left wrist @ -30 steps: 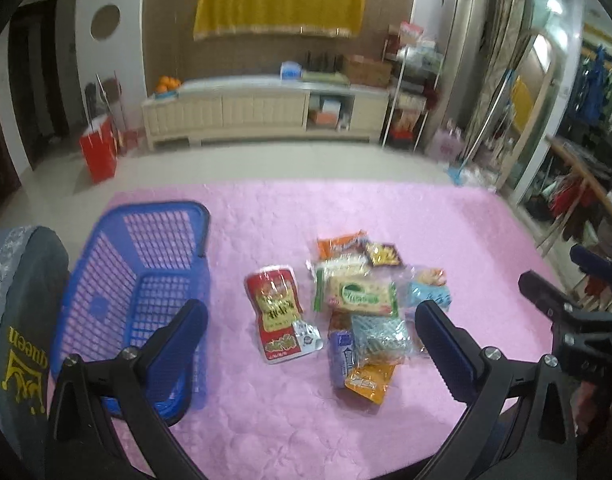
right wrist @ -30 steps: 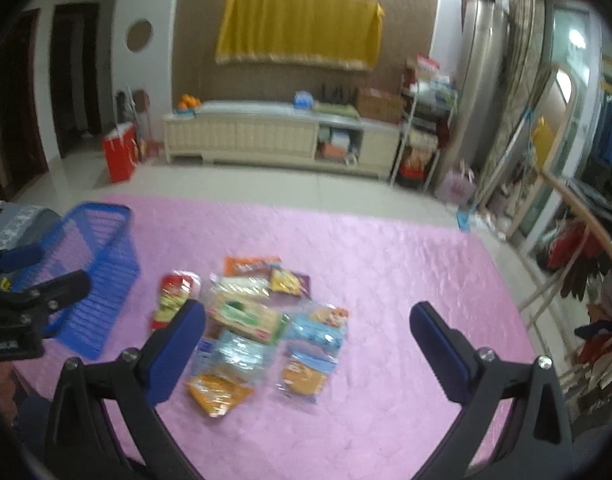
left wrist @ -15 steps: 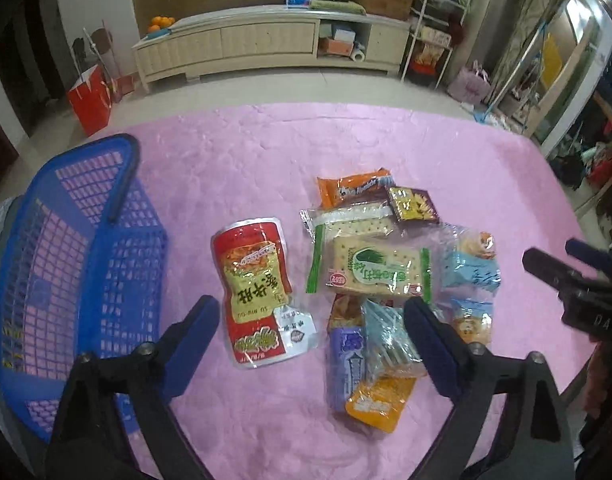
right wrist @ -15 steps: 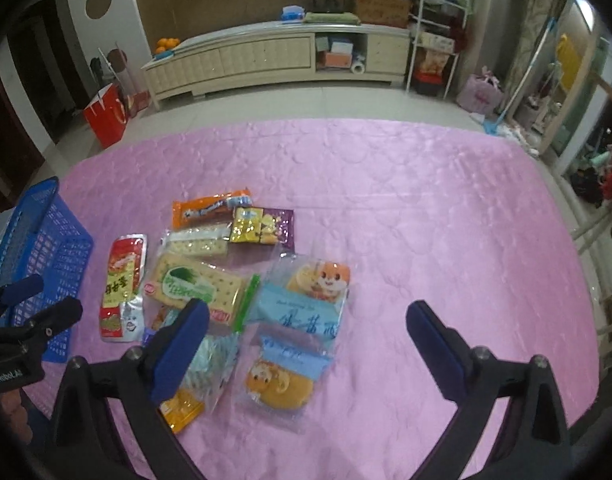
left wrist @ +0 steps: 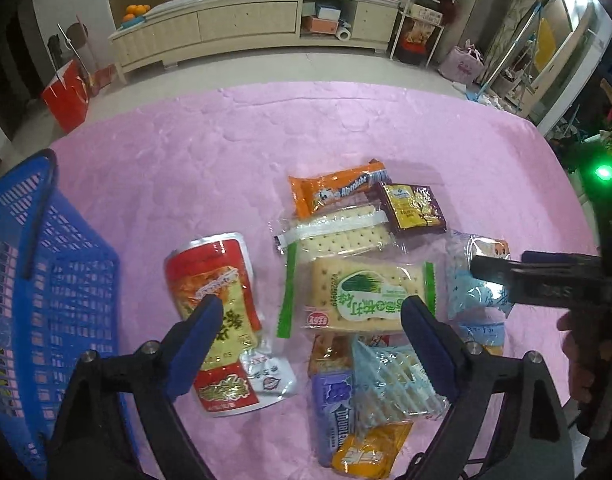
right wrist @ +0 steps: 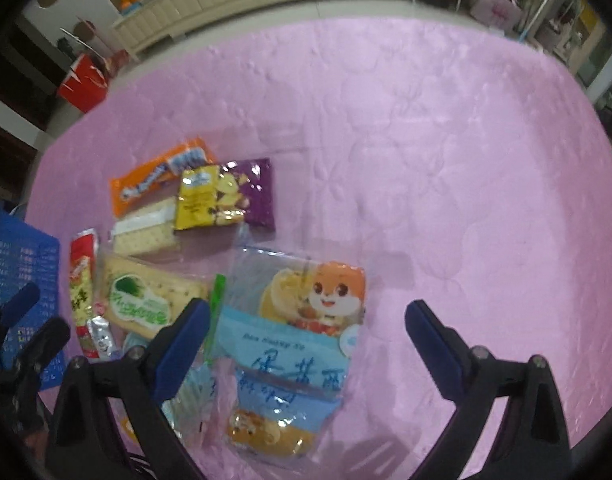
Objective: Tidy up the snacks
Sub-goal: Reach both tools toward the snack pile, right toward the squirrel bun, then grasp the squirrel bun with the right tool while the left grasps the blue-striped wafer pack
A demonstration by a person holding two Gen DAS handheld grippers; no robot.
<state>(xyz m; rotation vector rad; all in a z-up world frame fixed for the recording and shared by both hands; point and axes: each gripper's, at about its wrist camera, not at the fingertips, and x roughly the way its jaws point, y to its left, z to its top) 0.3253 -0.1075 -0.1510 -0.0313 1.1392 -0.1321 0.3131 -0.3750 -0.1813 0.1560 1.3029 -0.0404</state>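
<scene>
Hovering over the snack pile, your left gripper [left wrist: 310, 316] has its blue-padded jaws spread wide and holds nothing. Its left finger [left wrist: 194, 340] overlaps the red pickle pouch [left wrist: 214, 292] in view; whether it touches the pouch cannot be told. Its right finger [left wrist: 426, 340] sits over the near edge of the green-labelled cracker pack [left wrist: 366, 296].

Your right gripper [right wrist: 306, 340] is likewise wide open and empty. Between its fingers lie two clear pastry bags with blue bands and an orange squirrel print, one [right wrist: 306, 312] overlapping the other [right wrist: 274, 420].

All snacks rest on the pink quilted cloth [left wrist: 186, 152], clustered and touching. Beyond the green-labelled pack lie:
- one plain cracker pack [left wrist: 338, 236] in clear wrap;
- one orange Alpenliebe packet [left wrist: 338, 188];
- one yellow-and-purple packet [left wrist: 414, 208].

Nearest the left camera lie:
- one clear bag of pale ridged wafers [left wrist: 390, 376];
- one purple packet [left wrist: 334, 412];
- one small orange packet [left wrist: 370, 456];
- one brownish packet [left wrist: 330, 354], mostly covered.

One blue mesh basket [left wrist: 46, 280] stands left of the pile, near the red pouch but apart from it.
</scene>
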